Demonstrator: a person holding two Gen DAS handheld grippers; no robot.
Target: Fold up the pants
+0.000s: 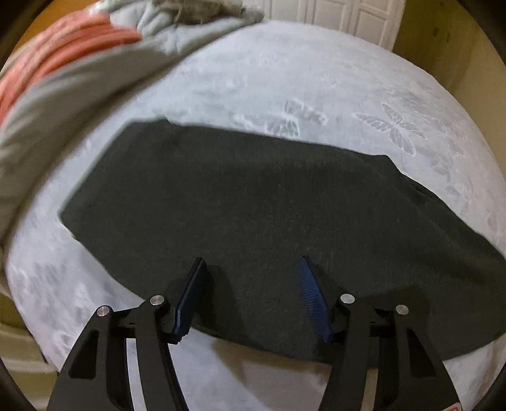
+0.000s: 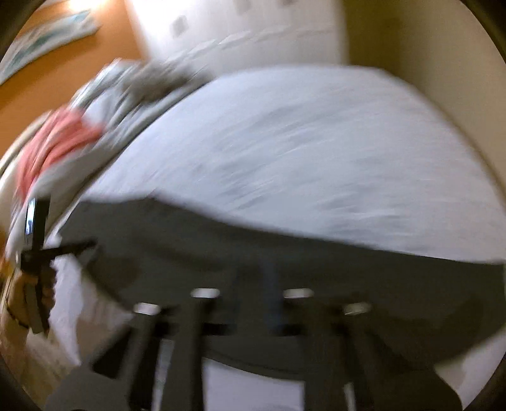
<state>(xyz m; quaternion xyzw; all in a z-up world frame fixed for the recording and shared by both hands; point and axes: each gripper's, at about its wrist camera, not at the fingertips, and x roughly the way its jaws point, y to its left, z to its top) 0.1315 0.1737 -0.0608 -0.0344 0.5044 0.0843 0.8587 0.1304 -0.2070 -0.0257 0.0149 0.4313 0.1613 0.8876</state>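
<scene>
Dark grey pants [image 1: 253, 196] lie flat in a long folded shape across a pale bedspread [image 1: 284, 79] with a butterfly pattern. My left gripper [image 1: 252, 260] stands open just above the pants' near edge, its blue pads [image 1: 311, 291] wide apart with nothing pinched between them. The right wrist view is badly blurred. There the pants [image 2: 221, 253] stretch across the frame, and my right gripper [image 2: 272, 284] hangs over their near edge with its fingers together, shut. Whether cloth is caught in them I cannot tell. A hand [image 2: 22, 303] holds the left gripper [image 2: 72, 248] at the pants' left end.
A heap of grey and coral bedding [image 1: 63, 63] fills the bed's far left. Behind the bed are a white panelled door [image 1: 332, 19] and a cream wall [image 2: 411, 47]. An orange wall [image 2: 63, 79] with a picture is at the left. The bed's near edge runs below the grippers.
</scene>
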